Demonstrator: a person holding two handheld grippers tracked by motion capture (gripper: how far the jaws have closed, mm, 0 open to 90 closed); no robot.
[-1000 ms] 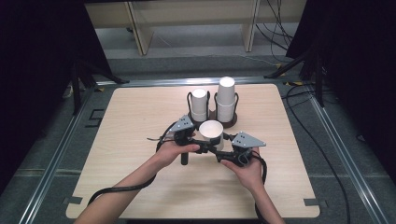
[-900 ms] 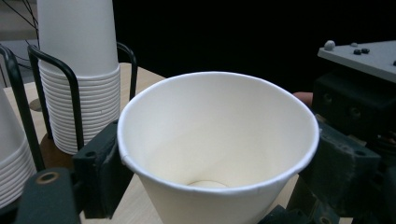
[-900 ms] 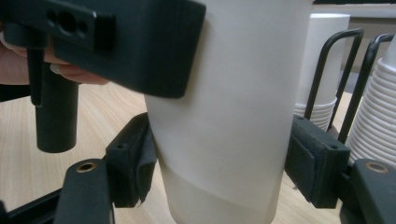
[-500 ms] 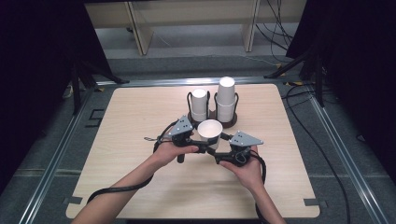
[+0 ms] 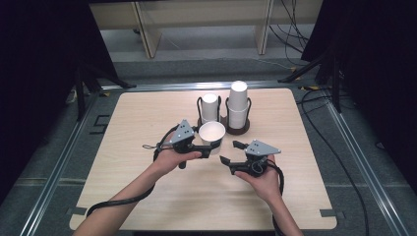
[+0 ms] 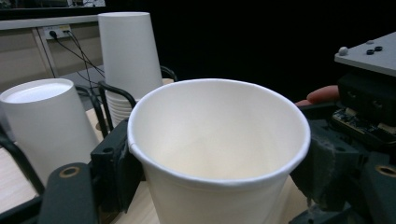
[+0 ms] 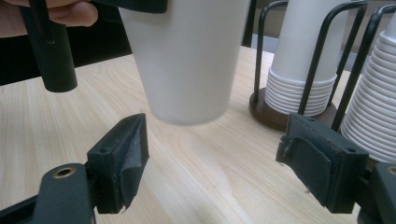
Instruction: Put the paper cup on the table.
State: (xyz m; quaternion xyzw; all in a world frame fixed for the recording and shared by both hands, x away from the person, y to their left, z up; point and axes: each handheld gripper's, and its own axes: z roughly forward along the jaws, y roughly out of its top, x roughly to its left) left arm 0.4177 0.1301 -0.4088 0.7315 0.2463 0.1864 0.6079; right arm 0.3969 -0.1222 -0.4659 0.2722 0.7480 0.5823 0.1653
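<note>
Holding one white paper cup (image 5: 212,133) upright just above the surface (image 5: 147,196), the left hand-held gripper (image 5: 205,149) has just clamped onto its sides. Right hand-held gripper (image 5: 230,152), jaws just opened and empty, sits beside and lower. Behind: two racks (image 5: 238,129) of stacked cups (image 5: 238,101).

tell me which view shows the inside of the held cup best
The left gripper view: the cup faces the camera, open mouth and inner wall plain. The high view shows its mouth small from above. The right gripper view shows its outer wall and bottom.
</note>
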